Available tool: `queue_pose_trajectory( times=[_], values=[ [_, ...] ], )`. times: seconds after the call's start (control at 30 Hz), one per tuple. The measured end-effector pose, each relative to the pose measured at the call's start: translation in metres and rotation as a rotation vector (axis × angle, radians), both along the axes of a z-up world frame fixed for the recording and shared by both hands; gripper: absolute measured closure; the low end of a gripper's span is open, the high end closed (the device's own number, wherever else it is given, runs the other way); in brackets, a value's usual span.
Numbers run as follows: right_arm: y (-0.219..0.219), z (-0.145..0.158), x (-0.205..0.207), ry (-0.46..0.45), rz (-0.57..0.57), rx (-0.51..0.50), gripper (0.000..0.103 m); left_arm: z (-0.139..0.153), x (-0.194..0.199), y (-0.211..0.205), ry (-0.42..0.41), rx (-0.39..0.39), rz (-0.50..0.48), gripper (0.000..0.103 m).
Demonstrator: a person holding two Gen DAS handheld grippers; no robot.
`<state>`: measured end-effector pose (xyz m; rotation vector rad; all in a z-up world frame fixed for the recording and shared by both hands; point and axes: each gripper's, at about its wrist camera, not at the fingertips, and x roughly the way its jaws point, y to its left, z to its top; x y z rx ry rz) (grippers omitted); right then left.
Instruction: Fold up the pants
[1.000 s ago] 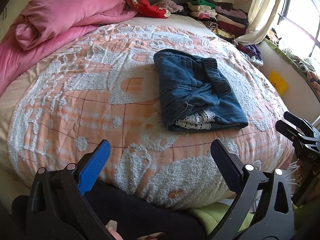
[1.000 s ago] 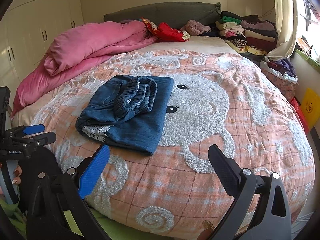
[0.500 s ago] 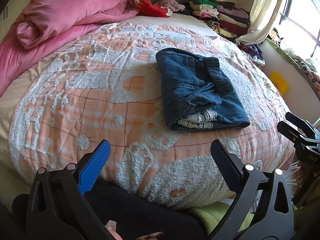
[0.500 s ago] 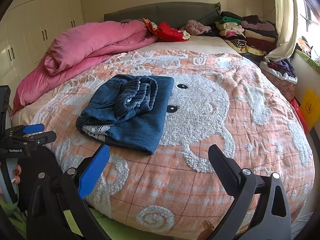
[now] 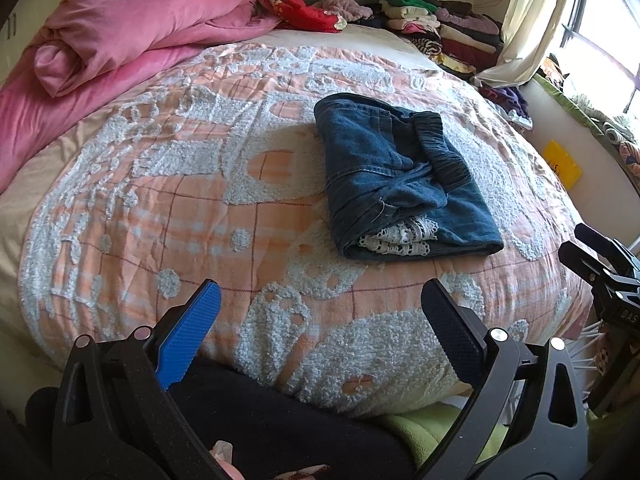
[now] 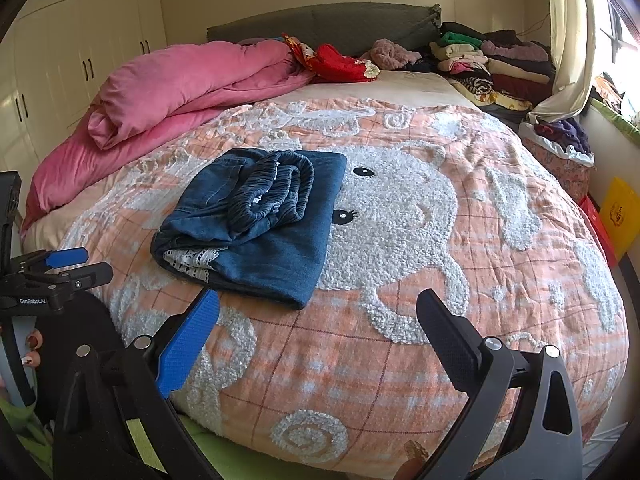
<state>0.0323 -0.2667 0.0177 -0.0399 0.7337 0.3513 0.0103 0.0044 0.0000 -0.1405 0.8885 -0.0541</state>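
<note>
The denim pants (image 5: 396, 184) lie folded into a thick rectangle, lace trim showing, at centre frame on the bed's (image 5: 160, 208) nubby peach quilt. The left hand-held gripper (image 5: 320, 320) and the right hand-held gripper (image 6: 318, 322) are both spread wide, holding nothing, at the lower edge.

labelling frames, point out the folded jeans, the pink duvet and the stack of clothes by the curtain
folded jeans (image 6: 256, 220): right wrist view, top denim layer
pink duvet (image 6: 180, 84): right wrist view, rolled bulk
stack of clothes (image 5: 448, 36): left wrist view, pile's middle

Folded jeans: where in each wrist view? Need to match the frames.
Left wrist: folded jeans right of centre, mid-height, lace edge toward the camera.
Right wrist: folded jeans left of centre, mid-height, lace edge at the lower left.
Shared landmark: pink duvet, upper left in both views.
</note>
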Motion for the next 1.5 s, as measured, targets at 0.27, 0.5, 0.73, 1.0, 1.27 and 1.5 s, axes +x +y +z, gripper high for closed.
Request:
queue_pose_trajectory(
  times=[0.27,0.5,0.73,1.0,1.27,1.5],
  values=[
    [-0.001,0.0,0.0,0.0,-0.003,0.0,0.005,0.0,0.0,0.0,0.0,-0.001,0.0,0.009],
    [-0.001,0.0,0.0,0.002,-0.005,-0.004,0.005,0.0,0.0,0.0,0.003,0.0,-0.001,0.009],
    [-0.002,0.0,0.0,0.001,-0.007,-0.009,0.005,-0.001,0.0,0.001,0.006,-0.001,-0.002,0.009],
    [-0.007,-0.002,0.002,0.006,-0.023,-0.017,0.005,-0.002,-0.001,0.006,0.003,-0.02,0.007,0.009],
    [-0.028,-0.006,0.018,0.011,-0.086,-0.029,0.005,0.0,0.016,0.049,0.02,-0.008,0.137,0.009],
    [-0.09,-0.015,0.062,0.028,-0.226,-0.028,0.005,-0.003,0.061,0.141,0.072,0.015,0.358,0.009]
  ],
)
